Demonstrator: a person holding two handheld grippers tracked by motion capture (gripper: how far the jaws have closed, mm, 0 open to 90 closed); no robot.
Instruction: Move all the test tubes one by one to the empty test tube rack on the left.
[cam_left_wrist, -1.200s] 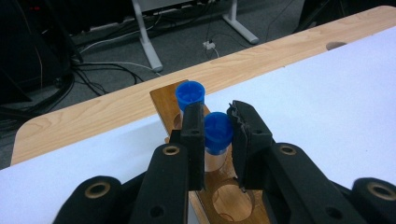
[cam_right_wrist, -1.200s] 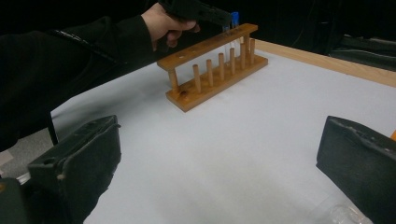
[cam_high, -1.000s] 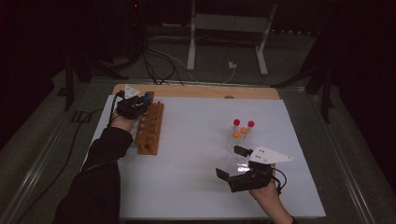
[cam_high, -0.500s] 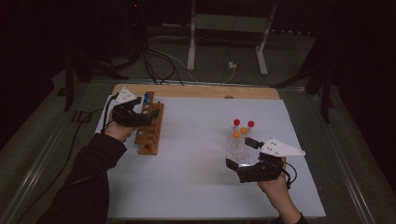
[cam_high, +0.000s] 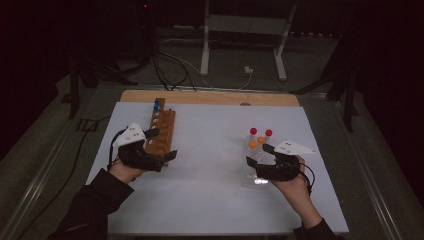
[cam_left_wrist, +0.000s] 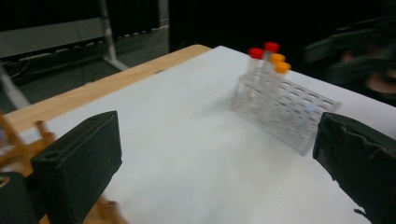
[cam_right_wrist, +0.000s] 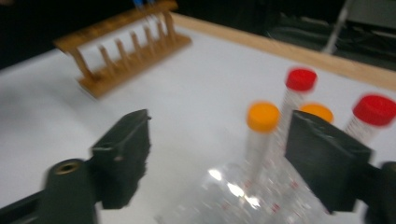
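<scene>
A wooden rack (cam_high: 164, 125) lies at the left of the white sheet, with blue-capped tubes (cam_high: 156, 105) at its far end. My left gripper (cam_high: 161, 145) hovers at the rack's near end. Its jaws have just been opening and stand open with nothing between them (cam_left_wrist: 215, 154). At the right stands a clear rack (cam_high: 250, 176) with two red-capped tubes (cam_high: 253, 131) and two orange-capped ones (cam_high: 261, 139). My right gripper (cam_high: 258, 156) is over that rack. Its jaws have just been closing and straddle an orange-capped tube (cam_right_wrist: 262, 116) without touching it; the right gripper (cam_right_wrist: 219, 135) is open.
The white sheet (cam_high: 210, 170) covers the table, and a wooden strip (cam_high: 210, 97) runs along its far edge. Beyond the table a metal stand (cam_high: 205, 45) and cables (cam_high: 170, 65) lie on the dark floor. The clear rack (cam_left_wrist: 289, 116) faces the left gripper across bare sheet.
My left gripper came back along the wooden rack from its far end toward the person and opened its jaws. My right gripper moved forward over the clear rack, and its jaws narrowed.
</scene>
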